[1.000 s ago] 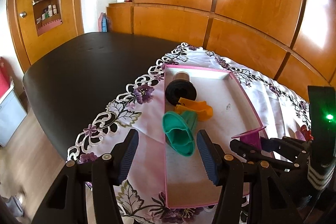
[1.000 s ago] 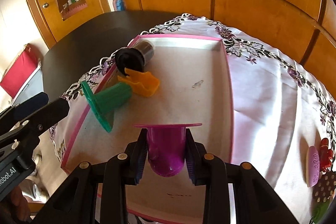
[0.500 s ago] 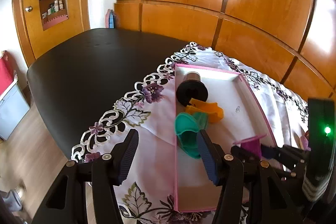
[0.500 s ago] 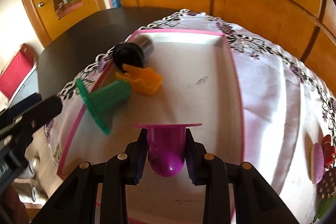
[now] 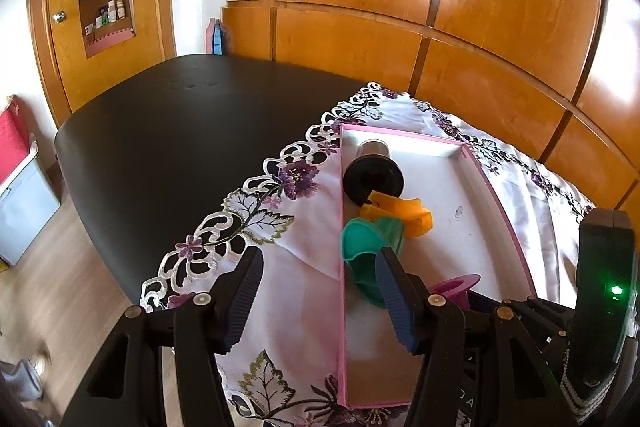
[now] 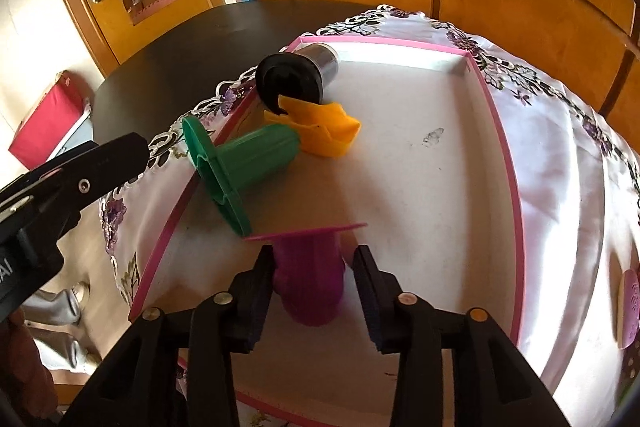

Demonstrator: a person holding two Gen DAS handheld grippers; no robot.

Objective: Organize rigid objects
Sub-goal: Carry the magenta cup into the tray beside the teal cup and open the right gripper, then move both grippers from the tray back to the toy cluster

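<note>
The purple piece (image 6: 312, 279), a smooth plastic cup-like body with a thin flat flange at its far end, sits between the ribbed pads of the right gripper (image 6: 314, 291). The right pad (image 6: 366, 287) stands slightly off its side and the left pad is at or just beside it, so whether the grip is closed on the piece cannot be told. It is over the near part of the tray (image 6: 514, 187), a shallow rectangular box with a pink rim and a white, slightly scuffed floor.

Along the tray's left wall lie three more hard plastic shapes. The green piece (image 6: 244, 163), a fluted cylinder with a broad disc flange, lies on its side, its flange leaning over the left rim. Just beyond it, touching, is the orange piece (image 6: 324, 133), an angular scoop shape. In the far left corner the black piece (image 6: 292, 77), a round black cap on a shiny dark cylinder, lies tipped over.

The left gripper (image 5: 320, 291) hangs with its fingers spread wide and holding nothing, above the tray's left rim and the cloth (image 5: 296, 291).

That cloth is white satin with purple embroidered flowers and a cutwork lace border, spread over one end of a matte black table (image 5: 168, 131). Glossy wooden panels (image 5: 500, 7) stand behind.
</note>
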